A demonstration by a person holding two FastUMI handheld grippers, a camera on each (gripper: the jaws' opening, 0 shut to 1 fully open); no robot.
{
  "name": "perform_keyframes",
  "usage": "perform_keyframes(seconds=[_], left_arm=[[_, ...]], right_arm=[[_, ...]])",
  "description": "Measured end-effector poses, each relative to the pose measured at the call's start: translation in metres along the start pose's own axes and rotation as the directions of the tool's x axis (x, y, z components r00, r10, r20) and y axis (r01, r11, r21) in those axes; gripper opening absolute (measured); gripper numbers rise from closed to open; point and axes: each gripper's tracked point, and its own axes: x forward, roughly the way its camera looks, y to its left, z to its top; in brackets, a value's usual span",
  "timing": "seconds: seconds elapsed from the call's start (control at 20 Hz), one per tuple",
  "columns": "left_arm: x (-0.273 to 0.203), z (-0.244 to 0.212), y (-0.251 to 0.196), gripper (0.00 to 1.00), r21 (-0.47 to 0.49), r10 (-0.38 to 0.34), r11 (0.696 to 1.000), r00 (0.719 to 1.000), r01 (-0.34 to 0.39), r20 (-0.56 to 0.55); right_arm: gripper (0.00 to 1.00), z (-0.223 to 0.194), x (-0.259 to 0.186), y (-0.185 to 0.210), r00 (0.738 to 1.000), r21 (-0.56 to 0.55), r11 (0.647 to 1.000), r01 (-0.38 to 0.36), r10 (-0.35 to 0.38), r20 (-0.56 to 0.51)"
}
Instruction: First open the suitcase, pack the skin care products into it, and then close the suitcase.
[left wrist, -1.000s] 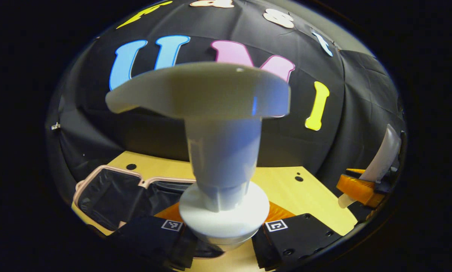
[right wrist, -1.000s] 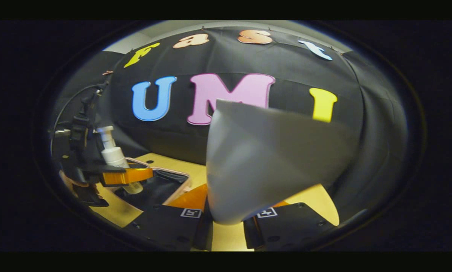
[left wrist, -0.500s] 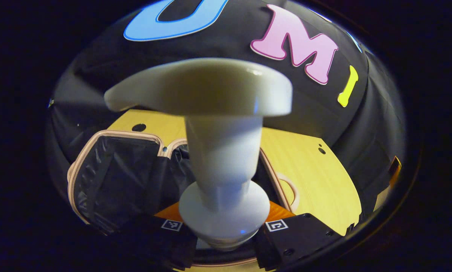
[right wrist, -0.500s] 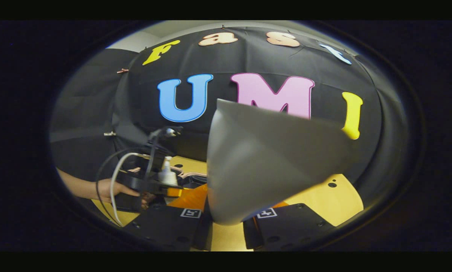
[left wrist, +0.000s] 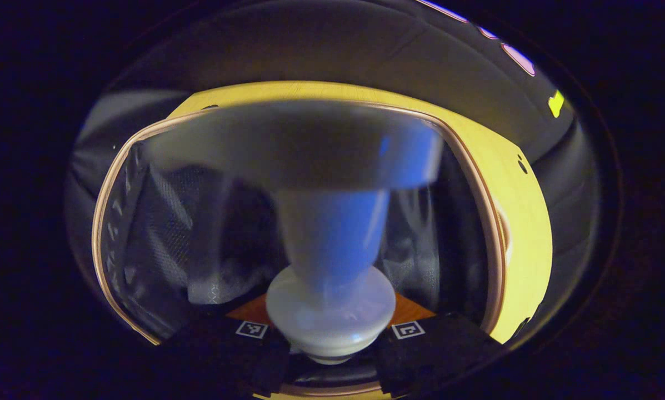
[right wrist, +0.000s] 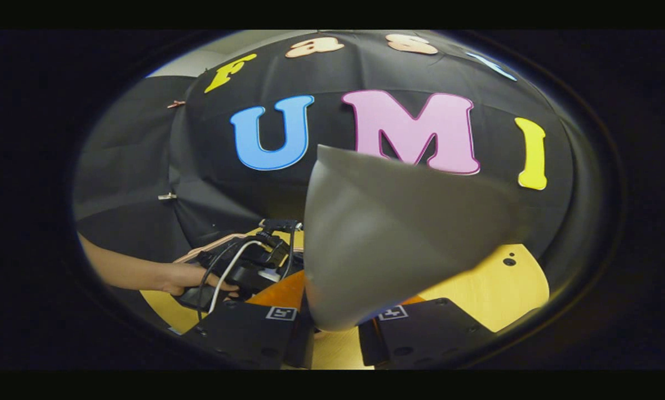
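Item — pump bottle (left wrist: 332, 233), pale, broad flat pump head: being gripped low on the body by the left gripper (left wrist: 330, 341), fingers closed against both sides at the shoulder. Being held directly above the open suitcase (left wrist: 143, 222), dark mesh lining and pinkish rim spreading beneath it; picture blurred, so contact with the lining cannot be told.

Item — soft grey tube (right wrist: 399, 244), wide crimped end uppermost: being pinched at its narrow end by the right gripper (right wrist: 332, 328), both fingers pressing on it, over the wooden table (right wrist: 493, 294).

Item — left gripper (right wrist: 243, 272) as seen from the right gripper view: being held by a hand (right wrist: 185, 278), lowered at the suitcase rim (right wrist: 210, 244).

Handling of the step in progress, judged:
- Lowering the bottle until its base is meeting the lining before easing the fingers apart — dropping from height risking a roll or a pressed pump.
- Laying it toward one side, leaving room for the tube.
- Keeping the tube clear and waiting its turn.
- Withdrawing straight up, avoiding snagging the mesh.
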Motion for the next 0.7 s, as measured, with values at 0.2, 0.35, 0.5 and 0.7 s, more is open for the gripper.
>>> perform_keyframes(seconds=[0.2,0.35,0.5,0.7], left_arm=[[-0.030,0.028,0.000,0.88,-0.037,0.014,0.999,0.991,-0.010,0.132],[-0.071,0.046,0.014,0.96,-0.075,0.040,0.997,0.953,-0.019,0.300],[-0.123,0.057,0.045,0.96,-0.104,0.101,0.993,0.880,-0.059,0.463],[-0.188,0.052,0.115,0.96,-0.153,0.264,0.965,0.771,-0.215,0.579]], right_arm=[[0.31,0.004,0.016,-0.011,1.000,0.014,1.000,-0.004,0.004,-0.019],[0.31,-0.004,0.031,-0.002,0.997,0.021,0.999,-0.026,0.028,-0.069],[0.31,-0.017,0.048,0.015,0.990,0.032,0.998,-0.045,0.049,-0.129],[0.31,-0.047,0.080,0.044,0.970,0.090,0.995,-0.050,0.070,-0.231]])
